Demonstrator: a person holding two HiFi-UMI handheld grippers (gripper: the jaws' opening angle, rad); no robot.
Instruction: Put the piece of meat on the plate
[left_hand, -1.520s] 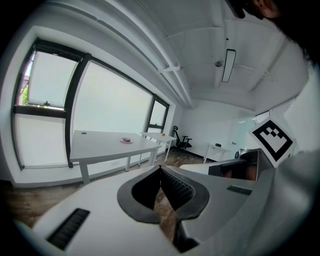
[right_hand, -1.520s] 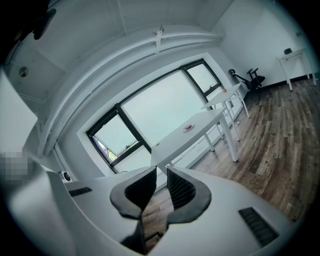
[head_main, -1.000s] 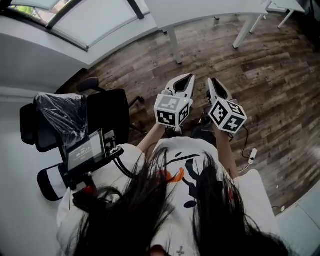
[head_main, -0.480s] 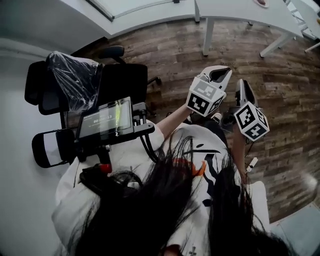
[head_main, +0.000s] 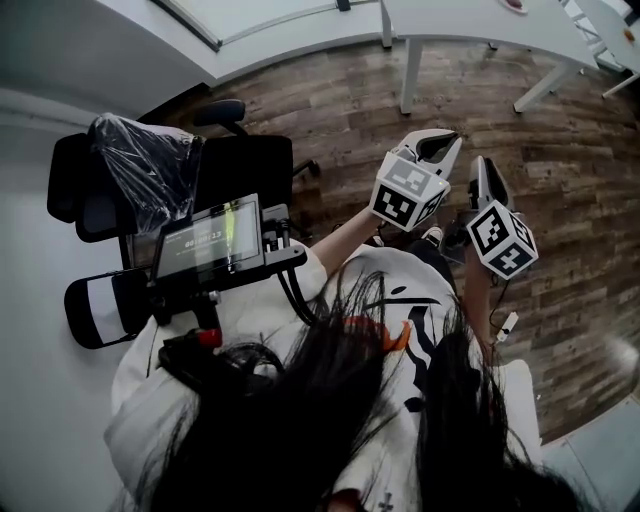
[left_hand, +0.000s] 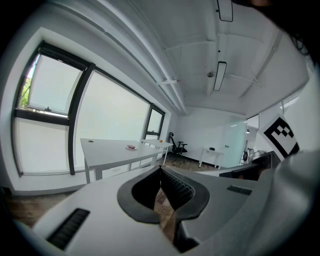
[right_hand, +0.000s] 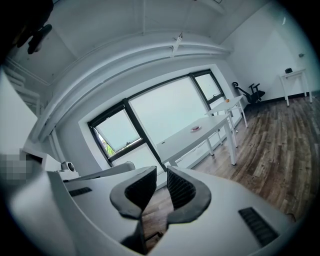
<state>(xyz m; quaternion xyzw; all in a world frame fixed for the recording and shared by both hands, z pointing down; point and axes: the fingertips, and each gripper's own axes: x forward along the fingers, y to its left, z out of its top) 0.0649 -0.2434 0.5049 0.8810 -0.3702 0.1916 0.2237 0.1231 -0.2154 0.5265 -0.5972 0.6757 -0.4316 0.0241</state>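
A small pinkish-red thing on a plate (left_hand: 131, 147) lies far off on a long white table (left_hand: 107, 150). It also shows in the right gripper view as a pink spot (right_hand: 195, 128) and at the head view's top edge as a red spot (head_main: 517, 5); whether it is the meat I cannot tell. My left gripper (head_main: 445, 140) and right gripper (head_main: 480, 165) are held side by side over the wooden floor, well short of that table. The left gripper (left_hand: 160, 169) is shut and holds nothing. Nothing is in the shut right gripper (right_hand: 160, 171) either.
A black office chair (head_main: 230, 170) with a plastic-wrapped back stands at the left. A small screen (head_main: 205, 245) hangs in front of the person. White table legs (head_main: 410, 75) stand ahead on the wooden floor (head_main: 560, 200). A cable (head_main: 505, 325) lies at the right.
The head view has swung, so the chair, the table legs and both grippers sit further up and right in the picture. The grippers keep the same side-by-side pose and stay shut.
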